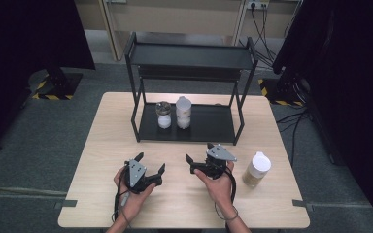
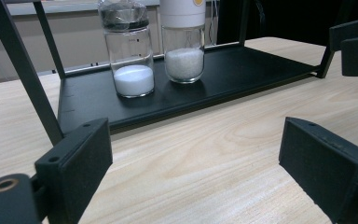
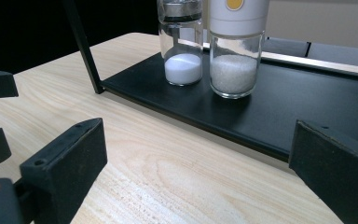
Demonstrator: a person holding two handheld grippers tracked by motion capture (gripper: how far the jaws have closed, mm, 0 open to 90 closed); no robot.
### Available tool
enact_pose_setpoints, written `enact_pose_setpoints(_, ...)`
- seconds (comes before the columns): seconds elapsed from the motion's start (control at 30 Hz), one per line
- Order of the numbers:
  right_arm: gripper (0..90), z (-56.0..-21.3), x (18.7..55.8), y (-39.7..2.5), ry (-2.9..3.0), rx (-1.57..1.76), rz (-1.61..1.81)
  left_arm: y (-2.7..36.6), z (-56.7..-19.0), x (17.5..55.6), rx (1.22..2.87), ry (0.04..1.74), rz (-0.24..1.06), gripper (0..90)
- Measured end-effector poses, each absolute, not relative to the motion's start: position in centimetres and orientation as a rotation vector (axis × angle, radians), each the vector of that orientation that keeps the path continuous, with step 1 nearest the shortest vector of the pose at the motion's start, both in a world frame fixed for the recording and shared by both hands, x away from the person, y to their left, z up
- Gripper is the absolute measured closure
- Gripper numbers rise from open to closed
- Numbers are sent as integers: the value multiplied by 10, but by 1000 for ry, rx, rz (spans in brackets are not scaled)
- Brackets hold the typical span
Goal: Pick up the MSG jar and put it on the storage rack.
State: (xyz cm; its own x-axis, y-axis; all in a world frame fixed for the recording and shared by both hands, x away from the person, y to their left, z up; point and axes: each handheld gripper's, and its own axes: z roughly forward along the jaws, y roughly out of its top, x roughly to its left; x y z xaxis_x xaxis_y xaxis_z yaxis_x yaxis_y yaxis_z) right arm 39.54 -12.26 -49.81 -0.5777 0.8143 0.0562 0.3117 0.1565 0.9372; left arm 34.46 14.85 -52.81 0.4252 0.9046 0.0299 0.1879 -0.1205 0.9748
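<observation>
Nothing's been picked up yet, so this looks like the very start. Both grippers are parked on the table's near edge: the left gripper (image 1: 149, 165) and right gripper (image 1: 199, 153) are spread wide, jaws empty, nothing touched. A white-capped jar (image 1: 256, 169) is stood at about 3 o'clock, just beside the right one. Probably that gets grabbed next, which would call for a swing right. Farther off at 12 o'clock, two jars (image 1: 175, 113) are sat on the rack (image 1: 209, 127).

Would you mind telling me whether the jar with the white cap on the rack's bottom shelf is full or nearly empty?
Roughly a third full: the white-capped jar stands upright on the bottom shelf with white grains filling only its lower part.
</observation>
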Motion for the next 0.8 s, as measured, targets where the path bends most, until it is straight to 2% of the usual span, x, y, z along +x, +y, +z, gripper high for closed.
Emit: enact_pose_setpoints(0.8,44,-500,382,-126,1973,1063,1435,149,-528,345,1594,987,825,90)
